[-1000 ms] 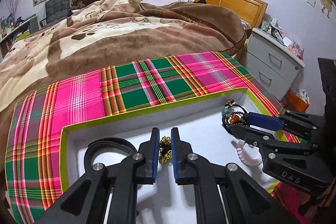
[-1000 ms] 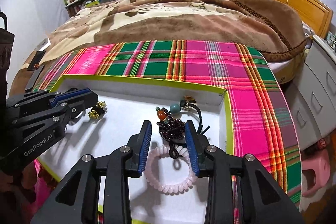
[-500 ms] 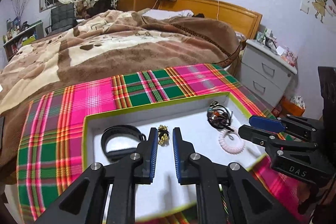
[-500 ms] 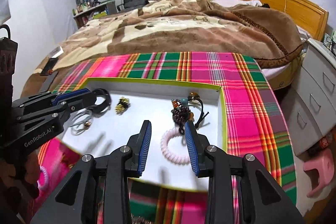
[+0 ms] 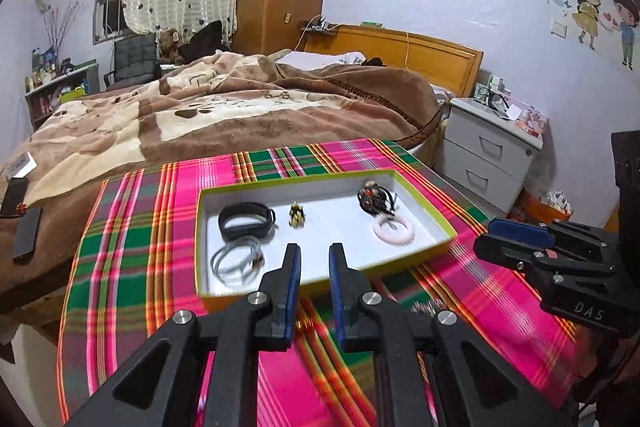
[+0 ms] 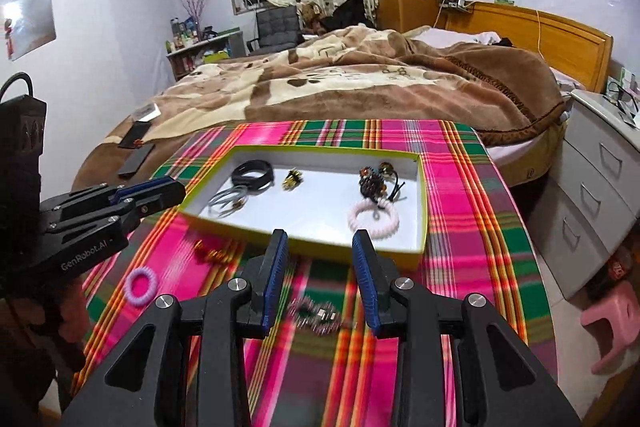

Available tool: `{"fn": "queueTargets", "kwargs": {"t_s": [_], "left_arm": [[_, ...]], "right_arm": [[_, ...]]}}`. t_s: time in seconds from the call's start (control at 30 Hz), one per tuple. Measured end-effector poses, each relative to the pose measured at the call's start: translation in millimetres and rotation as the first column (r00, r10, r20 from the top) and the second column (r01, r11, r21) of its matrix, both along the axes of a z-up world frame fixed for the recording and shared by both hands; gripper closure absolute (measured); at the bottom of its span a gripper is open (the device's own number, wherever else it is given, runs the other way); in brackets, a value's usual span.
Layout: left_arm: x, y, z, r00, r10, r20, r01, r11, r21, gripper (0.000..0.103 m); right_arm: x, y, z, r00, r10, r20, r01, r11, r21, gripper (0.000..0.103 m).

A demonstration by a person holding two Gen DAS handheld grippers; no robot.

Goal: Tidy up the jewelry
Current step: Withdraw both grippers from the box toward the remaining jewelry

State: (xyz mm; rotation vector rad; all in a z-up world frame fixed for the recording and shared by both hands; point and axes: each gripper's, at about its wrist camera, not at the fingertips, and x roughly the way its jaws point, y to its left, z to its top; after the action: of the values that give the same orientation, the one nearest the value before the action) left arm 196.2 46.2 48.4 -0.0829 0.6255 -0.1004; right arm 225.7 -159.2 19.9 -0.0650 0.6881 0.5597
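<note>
"GenRobot.AI" is read on the left gripper (image 6: 150,193), "DAS" on the right gripper (image 5: 506,237); both are held parted, empty, touching nothing.

spiky silver trinket (image 6: 316,313) motion-blurred on plaid cloth (image 6: 452,211), gold-red piece (image 6: 210,251) smeared, indistinct

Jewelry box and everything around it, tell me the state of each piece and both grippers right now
jewelry box: open, lying on the plaid cloth
black band: in the box
silver bangles: in the box
gold charm: in the box
dark bead bracelet: in the box
pink coil tie: in the box
purple hair tie: outside, on the cloth
spiky bracelet: outside, on the cloth
left gripper: open, empty
right gripper: open, empty
</note>
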Motion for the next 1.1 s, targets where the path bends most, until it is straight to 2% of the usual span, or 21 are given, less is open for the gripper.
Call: {"fn": "queueTargets", "kwargs": {"t_s": [0.33, 0.57, 0.8, 1.1], "left_arm": [[-71.0, -11.1, -4.6, 0.999, 0.04, 0.036, -0.04, 0.999, 0.011, 0.09], [-103.7, -16.1, -8.3, 0.998, 0.051, 0.044, -0.052, 0.998, 0.025, 0.09], [-119.5, -16.7, -16.8, 0.998, 0.051, 0.022, -0.052, 0.998, 0.026, 0.09], [-117.8, -4.3, -21.0, 0.997, 0.079, 0.018, -0.08, 0.996, 0.028, 0.09]], "right_arm": [[-59.6, -20.6, -6.2, 0.999, -0.03, 0.037, 0.029, 0.999, 0.029, 0.068], [-88.6, -29.8, -13.2, 0.998, -0.047, 0.047, 0.045, 0.998, 0.04, 0.068], [-98.9, -37.0, -21.6, 0.998, -0.053, 0.023, 0.052, 0.998, 0.039, 0.068], [-94.0, -35.4, -24.8, 0.999, -0.048, 0.01, 0.048, 0.998, 0.027, 0.068]]}}
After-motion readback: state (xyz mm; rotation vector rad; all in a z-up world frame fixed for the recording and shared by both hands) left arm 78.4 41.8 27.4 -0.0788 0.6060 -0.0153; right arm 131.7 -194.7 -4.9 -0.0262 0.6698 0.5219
